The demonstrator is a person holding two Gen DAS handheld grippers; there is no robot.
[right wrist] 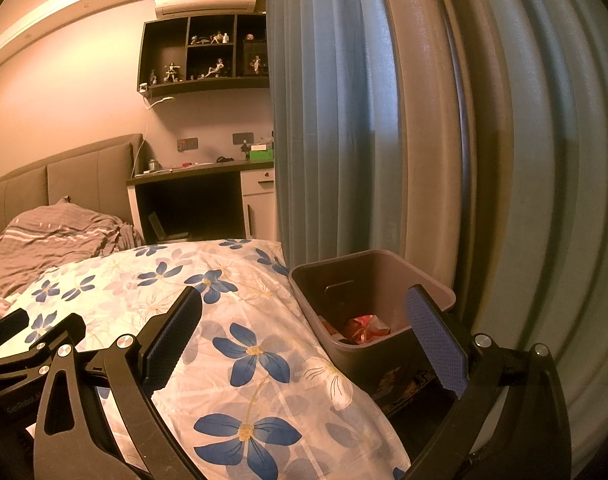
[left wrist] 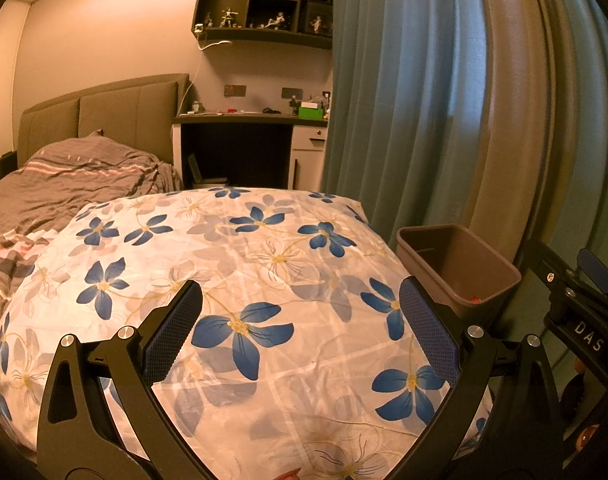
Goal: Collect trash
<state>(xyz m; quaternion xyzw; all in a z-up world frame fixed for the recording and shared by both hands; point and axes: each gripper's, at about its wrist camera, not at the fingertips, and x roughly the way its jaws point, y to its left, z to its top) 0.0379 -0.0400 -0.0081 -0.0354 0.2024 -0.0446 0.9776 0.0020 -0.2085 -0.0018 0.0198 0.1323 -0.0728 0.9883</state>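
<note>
Left gripper (left wrist: 300, 300) hovers over the flowered sheet (left wrist: 264, 280), jaws spread wide, nothing between them. Right gripper (right wrist: 304, 308) sits at the sheet's right edge, jaws also spread and empty, right finger (right wrist: 435, 340) in front of the bin (right wrist: 367, 356). The brown bin stands beside the bed, against the blue curtain (right wrist: 343, 120). Red crumpled trash (right wrist: 365, 326) lies at its bottom. Grey blanket (left wrist: 64, 184) behind the sheet.

Warm-lit bedroom: padded headboard (left wrist: 104, 112), dark wall shelf (left wrist: 264, 4) above a desk (left wrist: 248, 120), blue curtains (left wrist: 403, 100).
</note>
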